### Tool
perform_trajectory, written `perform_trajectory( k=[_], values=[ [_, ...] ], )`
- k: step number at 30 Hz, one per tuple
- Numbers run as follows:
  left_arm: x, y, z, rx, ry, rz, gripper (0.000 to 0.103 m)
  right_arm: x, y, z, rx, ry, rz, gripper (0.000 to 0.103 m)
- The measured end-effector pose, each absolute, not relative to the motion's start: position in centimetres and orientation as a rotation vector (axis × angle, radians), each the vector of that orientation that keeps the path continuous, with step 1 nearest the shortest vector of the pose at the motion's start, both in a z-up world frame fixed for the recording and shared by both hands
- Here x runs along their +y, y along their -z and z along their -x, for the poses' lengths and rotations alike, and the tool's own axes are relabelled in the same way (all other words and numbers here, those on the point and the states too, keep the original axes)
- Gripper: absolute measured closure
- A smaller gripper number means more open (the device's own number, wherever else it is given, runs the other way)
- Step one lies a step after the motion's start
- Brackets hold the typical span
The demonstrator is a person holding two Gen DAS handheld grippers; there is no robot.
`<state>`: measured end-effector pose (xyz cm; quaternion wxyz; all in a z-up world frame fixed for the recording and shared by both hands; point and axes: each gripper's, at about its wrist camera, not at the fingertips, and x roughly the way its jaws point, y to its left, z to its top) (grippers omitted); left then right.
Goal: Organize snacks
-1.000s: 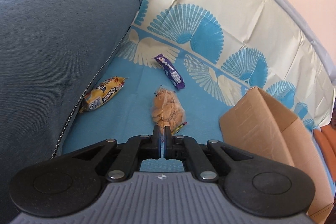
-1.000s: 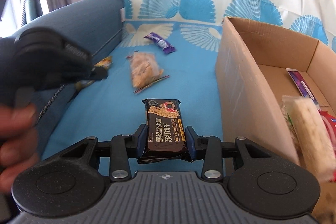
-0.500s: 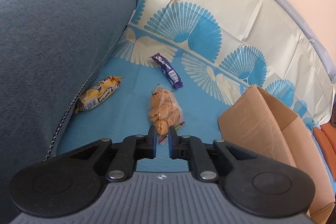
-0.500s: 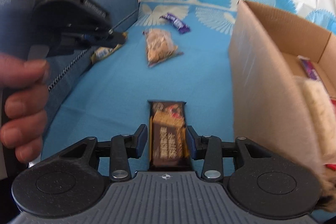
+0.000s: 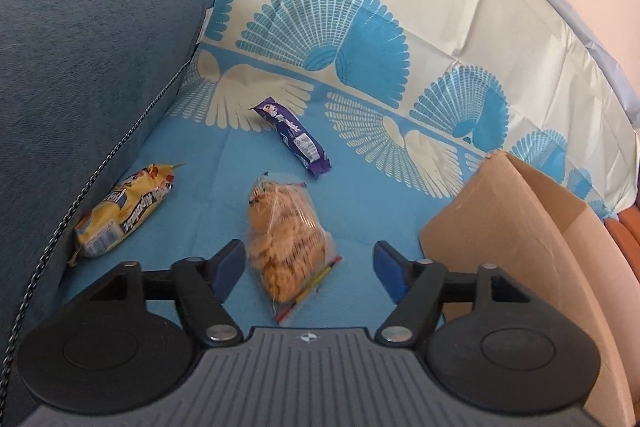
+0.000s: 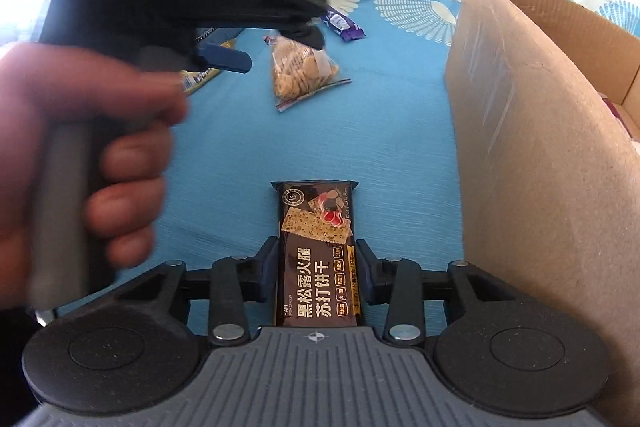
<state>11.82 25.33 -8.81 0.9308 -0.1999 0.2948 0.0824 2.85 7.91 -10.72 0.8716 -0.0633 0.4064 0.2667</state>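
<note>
My left hand-held gripper (image 5: 308,263) has just spread wide over the clear bag of biscuits (image 5: 285,239) on the blue cloth (image 5: 200,195), ready to take it, while my right hand-held gripper (image 6: 317,267) clamps the dark cracker packet (image 6: 317,251) beside the cardboard box (image 6: 532,155).

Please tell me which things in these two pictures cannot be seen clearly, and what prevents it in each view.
- Cardboard box contents: the left wrist view shows only its outside wall; in the right wrist view the wall hides nearly all the inside.
- Yellow snack pack: in the right wrist view the blurred left gripper covers most of it.
- Purple bar: its print is too small to read.
- Dark cracker pack: its near end is hidden by the right gripper body.
</note>
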Motion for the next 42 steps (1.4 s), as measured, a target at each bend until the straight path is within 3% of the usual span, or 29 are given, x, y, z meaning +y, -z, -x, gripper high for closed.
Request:
perform_trajectory(
  k=[12, 13, 15, 18, 33, 42],
  values=[
    [25.8, 11.2, -16.1, 0.639, -0.187, 0.455, 0.021, 8.2, 10.9, -3.9, 0.879, -0.532, 0.120, 0.062],
    [25.7, 11.3, -16.2, 0.643, -0.184, 0.451, 0.023, 8.2, 10.9, -3.9, 0.878, -0.532, 0.121, 0.062],
    [25.2, 11.5, -16.5, 0.662, -0.182, 0.421, 0.042, 8.3, 10.9, -3.9, 0.875, -0.533, 0.121, 0.062],
    [24.5, 11.3, -16.2, 0.656, -0.173, 0.367, 0.050, 8.1, 10.9, -3.5, 0.868, -0.535, 0.122, 0.062],
    [24.7, 6.2, -5.7, 0.600, -0.196, 0.359, 0.053, 7.0, 9.6, 0.1, 0.800, -0.552, 0.122, 0.062],
    [23.9, 2.8, 0.7, 0.489, -0.206, 0.507, 0.053, 4.2, 5.0, 4.6, 0.626, -0.624, 0.114, 0.062]
  ],
)
